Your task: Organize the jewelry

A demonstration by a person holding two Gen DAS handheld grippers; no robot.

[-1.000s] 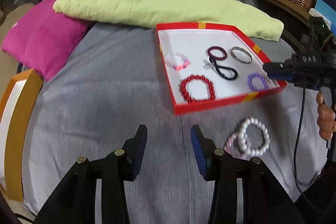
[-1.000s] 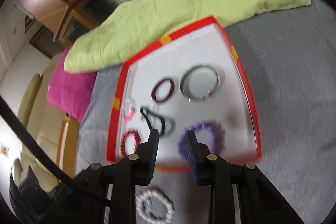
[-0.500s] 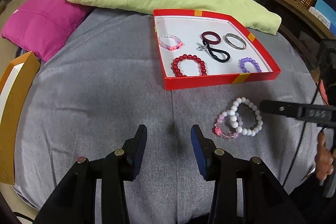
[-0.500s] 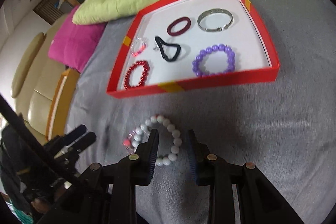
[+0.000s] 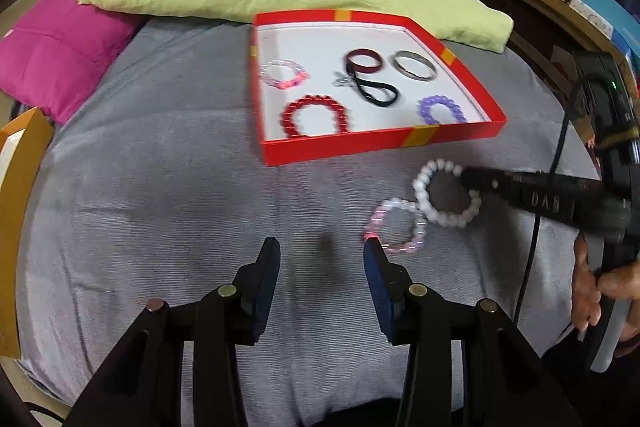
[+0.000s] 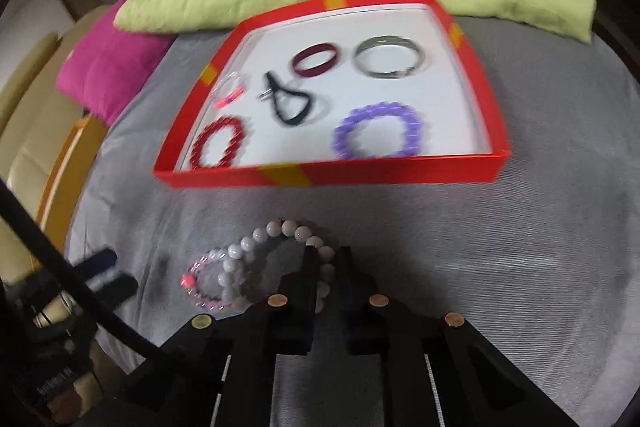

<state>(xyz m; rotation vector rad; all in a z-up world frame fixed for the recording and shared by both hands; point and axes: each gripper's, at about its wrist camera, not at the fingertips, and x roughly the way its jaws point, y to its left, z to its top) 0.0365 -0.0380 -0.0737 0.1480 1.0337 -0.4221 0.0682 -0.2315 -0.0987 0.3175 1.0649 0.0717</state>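
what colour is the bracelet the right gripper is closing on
White beads: the white bracelet, clearest in the right wrist view.

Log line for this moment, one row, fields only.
right gripper: just closed on white bracelet | left gripper: open, empty | pink bracelet: on cloth | red box: six pieces inside

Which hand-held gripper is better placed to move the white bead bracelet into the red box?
Right hand-held gripper: it has just closed on the white bead bracelet. The left hand-held gripper hangs open over bare cloth.
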